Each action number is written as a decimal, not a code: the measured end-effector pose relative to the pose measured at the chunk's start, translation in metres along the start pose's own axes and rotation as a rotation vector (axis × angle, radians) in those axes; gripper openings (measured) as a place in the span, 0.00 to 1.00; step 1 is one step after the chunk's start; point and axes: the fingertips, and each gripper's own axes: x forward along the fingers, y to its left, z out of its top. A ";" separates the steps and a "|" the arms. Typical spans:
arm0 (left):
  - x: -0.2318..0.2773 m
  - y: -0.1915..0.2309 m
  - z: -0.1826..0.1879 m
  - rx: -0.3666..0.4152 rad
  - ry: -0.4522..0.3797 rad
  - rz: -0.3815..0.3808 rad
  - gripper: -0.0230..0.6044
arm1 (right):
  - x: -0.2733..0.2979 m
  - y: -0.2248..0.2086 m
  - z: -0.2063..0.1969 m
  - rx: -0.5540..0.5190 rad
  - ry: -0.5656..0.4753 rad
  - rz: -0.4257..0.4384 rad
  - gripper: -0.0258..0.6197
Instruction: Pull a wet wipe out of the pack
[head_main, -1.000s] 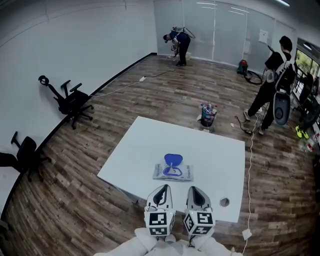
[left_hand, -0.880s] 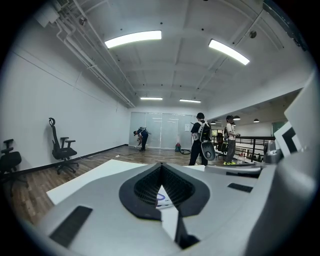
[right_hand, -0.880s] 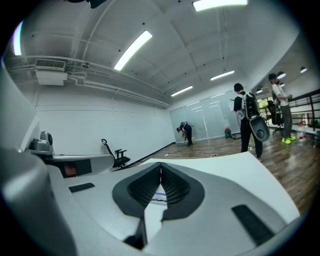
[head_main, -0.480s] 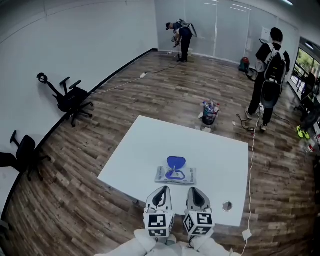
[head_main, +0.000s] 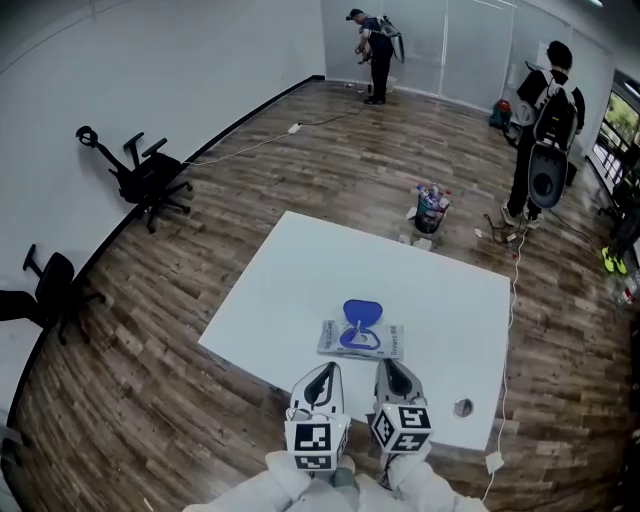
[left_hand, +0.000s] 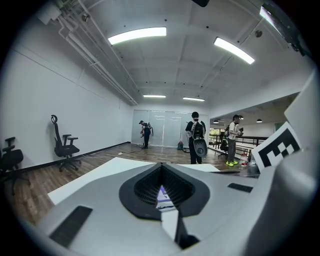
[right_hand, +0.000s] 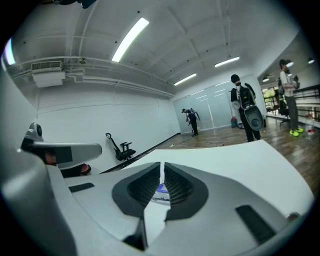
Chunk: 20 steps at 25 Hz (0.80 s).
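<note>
The wet wipe pack lies flat on the white table, with its blue lid flipped open toward the far side. My left gripper and right gripper hover side by side just short of the pack, over the table's near edge. Both are shut with nothing in them. Through the narrow slit of the left gripper in the left gripper view a strip of the pack shows. In the right gripper view a bit of the blue lid shows behind the right gripper.
A round cable hole is in the table near its right front corner. Office chairs stand along the left wall. A bucket of bottles sits on the floor beyond the table. Two people stand at the far end. A cable runs along the table's right side.
The head view has shifted slightly, so the table and pack sit a little further right. Both grippers stay shut near the front edge. The people in the background have moved.
</note>
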 end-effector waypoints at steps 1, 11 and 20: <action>0.000 0.001 -0.002 0.003 0.006 0.003 0.04 | 0.003 -0.001 0.000 -0.003 -0.001 0.000 0.06; -0.015 0.007 0.011 0.000 0.000 0.019 0.04 | 0.043 -0.008 -0.007 -0.042 0.036 0.028 0.13; -0.020 0.021 0.014 0.006 0.027 0.050 0.04 | 0.087 -0.019 -0.029 -0.057 0.114 0.018 0.16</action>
